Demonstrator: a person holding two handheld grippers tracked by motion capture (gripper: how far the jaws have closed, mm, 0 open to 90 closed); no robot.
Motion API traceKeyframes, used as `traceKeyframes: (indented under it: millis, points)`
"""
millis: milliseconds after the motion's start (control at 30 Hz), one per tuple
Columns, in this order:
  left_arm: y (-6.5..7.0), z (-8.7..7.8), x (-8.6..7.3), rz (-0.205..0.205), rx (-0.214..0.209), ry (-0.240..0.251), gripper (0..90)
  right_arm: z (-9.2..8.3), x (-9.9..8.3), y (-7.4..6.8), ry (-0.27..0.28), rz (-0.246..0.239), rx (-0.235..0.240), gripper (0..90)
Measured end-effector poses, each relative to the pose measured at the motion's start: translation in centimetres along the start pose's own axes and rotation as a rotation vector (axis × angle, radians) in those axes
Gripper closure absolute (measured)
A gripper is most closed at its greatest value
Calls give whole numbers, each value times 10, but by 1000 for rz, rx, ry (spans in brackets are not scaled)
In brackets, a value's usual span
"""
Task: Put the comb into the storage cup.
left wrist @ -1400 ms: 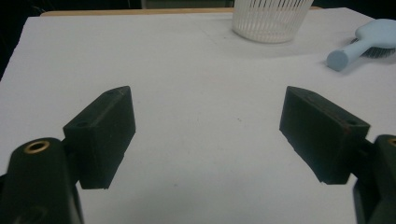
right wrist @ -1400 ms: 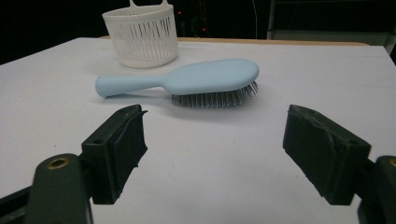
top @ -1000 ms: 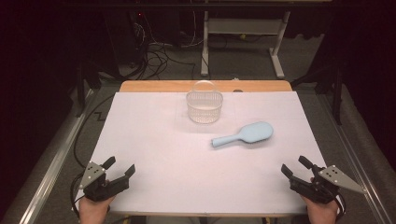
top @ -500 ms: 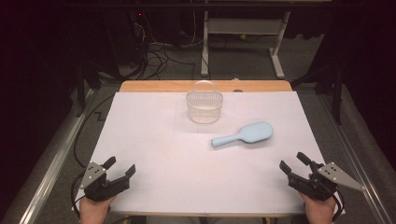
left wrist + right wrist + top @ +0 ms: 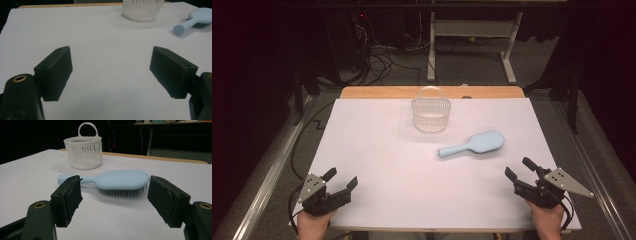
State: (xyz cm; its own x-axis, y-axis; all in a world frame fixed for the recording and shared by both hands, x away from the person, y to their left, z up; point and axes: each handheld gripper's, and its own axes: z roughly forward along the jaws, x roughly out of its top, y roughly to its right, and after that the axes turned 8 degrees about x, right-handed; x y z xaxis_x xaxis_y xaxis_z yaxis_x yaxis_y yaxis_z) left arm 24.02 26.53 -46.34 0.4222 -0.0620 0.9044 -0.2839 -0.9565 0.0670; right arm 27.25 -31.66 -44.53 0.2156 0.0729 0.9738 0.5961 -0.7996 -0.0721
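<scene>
Nothing is being held yet: the light blue hairbrush [image 5: 473, 144] is lying bristles-down on the table [image 5: 377, 145] near the white slatted basket [image 5: 430, 114], while the right gripper [image 5: 526, 173] and left gripper [image 5: 341, 180] are resting at the near edge, jaws wide open and empty.

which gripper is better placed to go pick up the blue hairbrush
Right. The right gripper sits open at the near right edge, on the same side as the hairbrush, with its jaws already aimed at it. The left gripper is open too, but across the table, with the brush far off to its side.
</scene>
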Motion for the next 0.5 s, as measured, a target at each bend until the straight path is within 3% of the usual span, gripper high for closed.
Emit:
traceKeyframes:
  millis: [500]
  points:
    - [1, 3, 0, 0, -11, -3, 179, 11, 5, -5, -5, -24, 11, 289]
